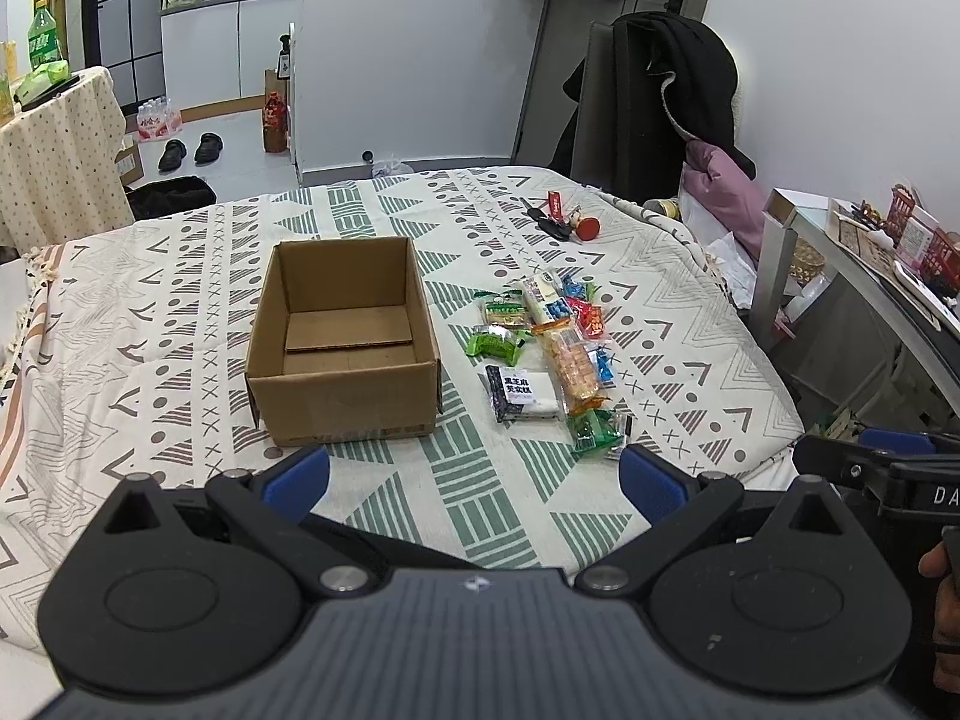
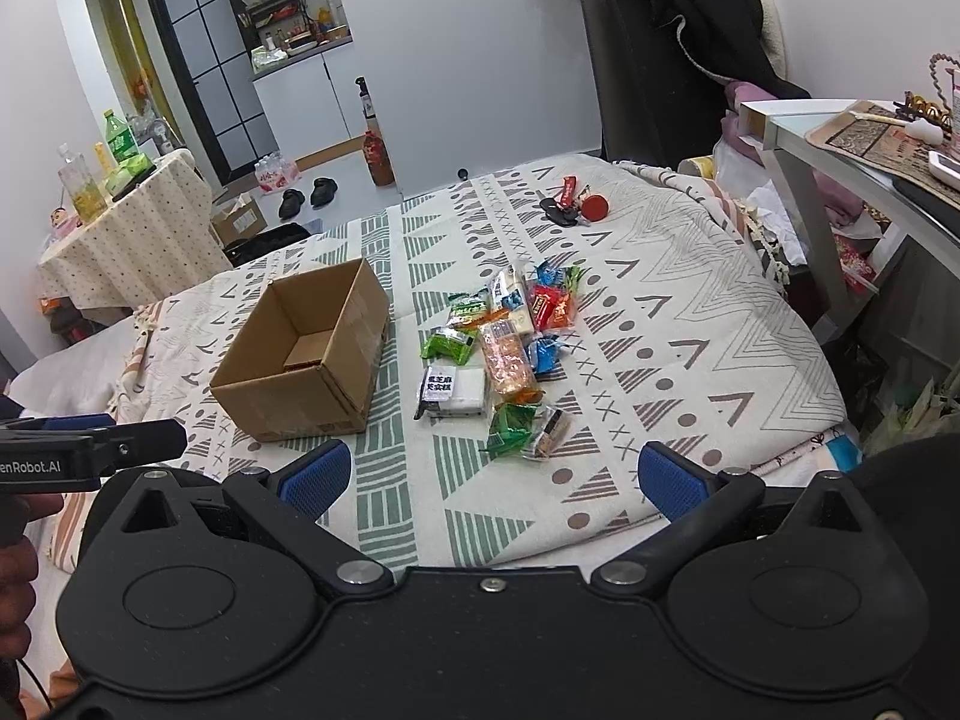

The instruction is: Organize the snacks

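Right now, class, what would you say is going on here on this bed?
A person holds two sets of tongs, left tongs and right tongs, both open and holding nothing, hovering over the near edge of a patterned bedspread. An open cardboard box sits on it with only a loose cardboard piece inside. A pile of wrapped snacks lies just right of the box, untouched. Sorting has not yet started.

Both wrist cameras look forward and down over a bed's patterned cover (image 1: 180, 312), from near its front edge. The left view faces the cardboard box (image 1: 342, 330) almost square on, at frame centre; the right view sits further right, with the box (image 2: 300, 354) left of centre. Both share the box, snack pile (image 1: 552, 348) and doorway behind
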A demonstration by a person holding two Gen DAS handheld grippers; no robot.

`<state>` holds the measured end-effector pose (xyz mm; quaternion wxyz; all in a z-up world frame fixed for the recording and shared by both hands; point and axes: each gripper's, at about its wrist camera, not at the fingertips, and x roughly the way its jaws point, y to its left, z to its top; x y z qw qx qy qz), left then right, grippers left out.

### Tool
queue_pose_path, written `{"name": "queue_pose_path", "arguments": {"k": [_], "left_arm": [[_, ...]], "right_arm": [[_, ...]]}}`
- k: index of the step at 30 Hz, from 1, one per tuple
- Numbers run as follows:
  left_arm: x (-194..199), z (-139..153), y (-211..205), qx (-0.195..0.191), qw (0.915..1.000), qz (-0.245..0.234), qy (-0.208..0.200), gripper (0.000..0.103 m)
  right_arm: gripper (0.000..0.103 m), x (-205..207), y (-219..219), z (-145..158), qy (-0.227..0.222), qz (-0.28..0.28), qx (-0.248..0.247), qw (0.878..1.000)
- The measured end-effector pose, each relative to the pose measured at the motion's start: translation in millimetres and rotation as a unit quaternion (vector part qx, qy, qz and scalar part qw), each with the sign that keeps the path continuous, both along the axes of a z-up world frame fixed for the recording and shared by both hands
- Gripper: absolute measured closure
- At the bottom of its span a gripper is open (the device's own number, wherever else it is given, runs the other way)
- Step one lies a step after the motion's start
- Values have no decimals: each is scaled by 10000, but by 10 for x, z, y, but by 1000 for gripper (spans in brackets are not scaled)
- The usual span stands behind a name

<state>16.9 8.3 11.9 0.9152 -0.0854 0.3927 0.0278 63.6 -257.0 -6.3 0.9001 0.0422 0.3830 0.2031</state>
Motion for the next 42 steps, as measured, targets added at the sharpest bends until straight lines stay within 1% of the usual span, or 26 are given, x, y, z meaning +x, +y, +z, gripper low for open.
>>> {"name": "queue_pose_path", "arguments": {"k": [6, 10, 14, 17, 22, 26, 32, 34, 39, 42], "left_arm": [[150, -11, 54, -78, 10000, 30, 53, 1], [303, -65, 48, -174, 9997, 30, 165, 1], [457, -157, 23, -242, 9993, -18, 282, 1], [577, -240, 13, -345, 9987, -48, 367, 1], [803, -410, -64, -501, 9971, -162, 550, 3], [996, -553, -111, -627, 9950, -177, 756, 4], [1321, -741, -180, -685, 9918, -194, 1057, 12], [1423, -801, -191, -709, 9907, -188, 1149, 16], [1667, -938, -217, -780, 9881, -148, 1320, 22], [1827, -1039, -240, -822, 9857, -144, 1466, 26]], "right_arm": [[0, 133, 73, 32, -11, 173, -9, 9998], [0, 281, 61, -25, 164, 135, 42, 9998], [0, 420, 63, -128, 328, 142, -23, 9994], [4, 533, 54, -212, 479, 113, -13, 9988], [14, 763, 24, -431, 947, -15, 66, 9955], [18, 912, 30, -600, 1284, -75, 151, 9916], [31, 1175, 63, -800, 1663, -154, 162, 9858], [38, 1260, 66, -855, 1763, -209, 174, 9840], [42, 1466, 52, -1004, 2003, -343, 219, 9789], [45, 1562, 63, -1112, 2182, -399, 267, 9747]]}}
